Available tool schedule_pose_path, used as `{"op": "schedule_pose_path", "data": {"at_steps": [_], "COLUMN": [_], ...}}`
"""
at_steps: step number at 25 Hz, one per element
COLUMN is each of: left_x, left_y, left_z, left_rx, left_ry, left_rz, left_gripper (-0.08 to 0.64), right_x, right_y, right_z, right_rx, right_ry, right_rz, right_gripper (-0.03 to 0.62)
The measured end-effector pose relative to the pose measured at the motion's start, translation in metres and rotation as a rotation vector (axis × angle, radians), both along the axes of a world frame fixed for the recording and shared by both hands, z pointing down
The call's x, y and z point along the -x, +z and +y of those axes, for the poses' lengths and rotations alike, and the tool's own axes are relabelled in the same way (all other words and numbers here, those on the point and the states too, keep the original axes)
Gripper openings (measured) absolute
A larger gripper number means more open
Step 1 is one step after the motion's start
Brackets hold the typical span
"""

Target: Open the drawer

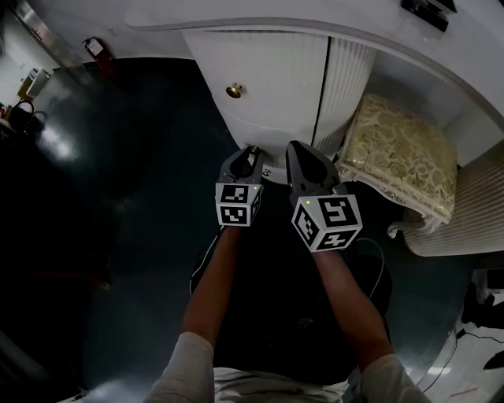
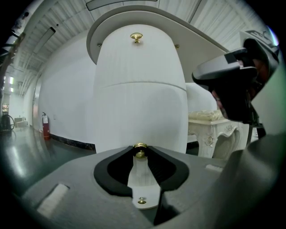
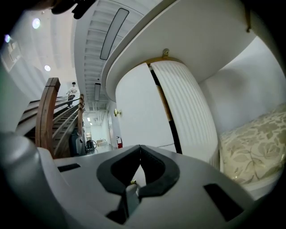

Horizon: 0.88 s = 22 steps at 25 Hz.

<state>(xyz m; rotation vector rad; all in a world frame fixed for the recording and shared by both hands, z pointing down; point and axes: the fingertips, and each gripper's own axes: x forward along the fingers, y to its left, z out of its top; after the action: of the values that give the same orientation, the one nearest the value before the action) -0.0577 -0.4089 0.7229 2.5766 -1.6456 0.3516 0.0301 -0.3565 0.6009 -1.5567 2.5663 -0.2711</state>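
A white rounded cabinet has two drawer fronts, each with a small brass knob. The upper knob is free. My left gripper reaches level to the lower drawer, and its jaw tips are shut on the lower brass knob. My right gripper hovers just right of it, close to the cabinet front, with its jaw tips together and nothing between them. From the head view the lower drawer front is mostly hidden behind both grippers.
A white stool with a gold-patterned cushion stands right of the cabinet. The white top overhangs the cabinet. A dark glossy floor spreads to the left, with a fire extinguisher at the wall. A staircase with a person on it shows far off.
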Motion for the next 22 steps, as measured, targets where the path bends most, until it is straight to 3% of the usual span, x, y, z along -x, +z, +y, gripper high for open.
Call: {"op": "schedule_pose_path", "data": {"at_steps": [9,17,22], "left_x": [0.002,0.005,0.009], "left_y": [0.0,-0.001,-0.001], "left_z": [0.006,0.01,0.015], "left_rx": [0.011,0.019,0.011], "left_ry": [-0.018,-0.02,-0.009], "left_rz": [0.008,0.01,0.005], "left_gripper": [0.104,0.104,0.104], "right_x": [-0.01,-0.017,-0.013], "right_y": [-0.007,-0.01,-0.027], "right_z": [-0.029,-0.041,-0.038], "right_rx": [0.027,0.057,0.003], "right_ry": [0.109,0.105,0.103], "right_rz": [-0.027,-0.01,-0.025], "right_gripper": [0.015,0.014,0.015]}}
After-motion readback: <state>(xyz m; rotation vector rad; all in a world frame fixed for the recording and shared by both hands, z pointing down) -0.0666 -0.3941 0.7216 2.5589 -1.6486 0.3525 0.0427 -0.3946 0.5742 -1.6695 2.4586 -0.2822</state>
